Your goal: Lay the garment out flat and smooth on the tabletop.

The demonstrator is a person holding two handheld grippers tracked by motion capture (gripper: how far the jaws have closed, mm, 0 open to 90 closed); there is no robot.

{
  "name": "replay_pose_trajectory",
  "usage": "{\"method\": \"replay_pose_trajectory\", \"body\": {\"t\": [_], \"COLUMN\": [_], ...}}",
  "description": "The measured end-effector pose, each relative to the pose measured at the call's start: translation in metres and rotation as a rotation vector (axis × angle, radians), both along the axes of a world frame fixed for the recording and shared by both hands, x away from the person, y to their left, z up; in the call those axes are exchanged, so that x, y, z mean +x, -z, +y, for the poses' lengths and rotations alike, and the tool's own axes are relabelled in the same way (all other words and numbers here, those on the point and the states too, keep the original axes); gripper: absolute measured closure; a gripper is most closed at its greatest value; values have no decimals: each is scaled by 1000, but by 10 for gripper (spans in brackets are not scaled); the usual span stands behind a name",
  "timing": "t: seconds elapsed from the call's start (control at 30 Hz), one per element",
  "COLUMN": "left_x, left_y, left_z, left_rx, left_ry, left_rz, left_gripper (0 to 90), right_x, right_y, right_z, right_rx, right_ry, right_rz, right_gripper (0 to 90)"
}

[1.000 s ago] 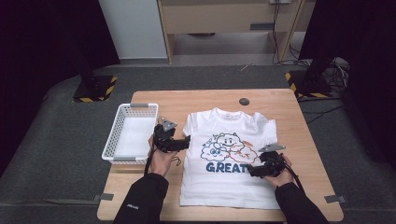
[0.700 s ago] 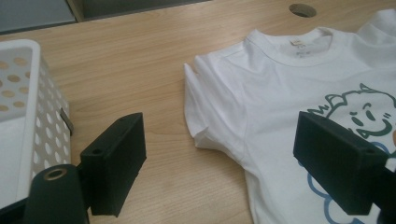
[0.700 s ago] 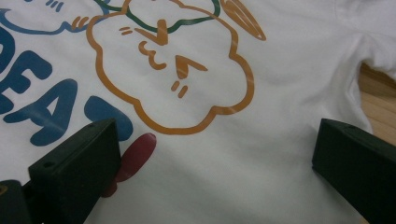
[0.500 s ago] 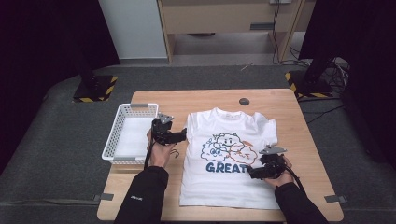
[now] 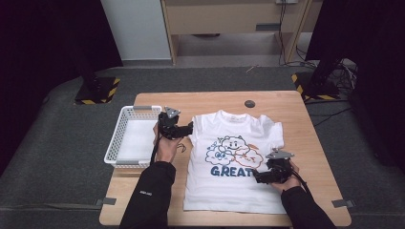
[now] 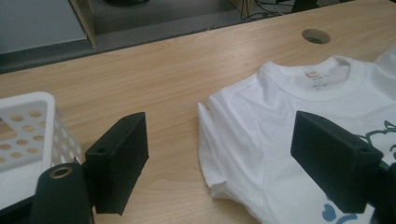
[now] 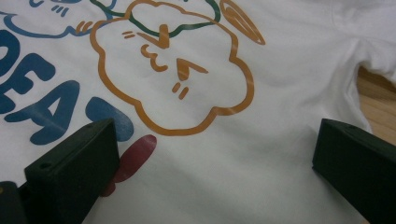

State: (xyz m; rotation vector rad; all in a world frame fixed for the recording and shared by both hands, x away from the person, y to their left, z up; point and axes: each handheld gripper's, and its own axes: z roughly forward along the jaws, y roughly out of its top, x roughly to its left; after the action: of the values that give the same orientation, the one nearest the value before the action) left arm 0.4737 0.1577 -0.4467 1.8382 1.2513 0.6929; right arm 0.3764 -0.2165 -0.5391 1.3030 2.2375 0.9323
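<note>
your left gripper slid up to the shirt sleeve, now between its jaws, which have been narrowing but grip nothing. right gripper open over the print. sleeve grab looks next.

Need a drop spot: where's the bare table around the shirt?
Bare wood runs along the far edge beyond the shirt, around the small hole, and down the right edge. The basket crowds the left side beside the left gripper.
</note>
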Motion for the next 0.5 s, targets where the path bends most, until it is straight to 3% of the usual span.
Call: {"method": "replay_pose_trajectory", "body": {"t": [0.23,0.5], "left_x": [14,32], "left_y": [20,46], "left_z": [-3,-4], "left_rx": [32,38], "left_ry": [-2,-9], "left_rz": [43,80], "left_gripper": [242,325], "right_x": [0,0], "right_y": [0,0], "right_z": [0,0], "right_rx": [2,2], "right_ry": [1,1], "right_rz": [-5,-5], "right_gripper": [7,7]}}
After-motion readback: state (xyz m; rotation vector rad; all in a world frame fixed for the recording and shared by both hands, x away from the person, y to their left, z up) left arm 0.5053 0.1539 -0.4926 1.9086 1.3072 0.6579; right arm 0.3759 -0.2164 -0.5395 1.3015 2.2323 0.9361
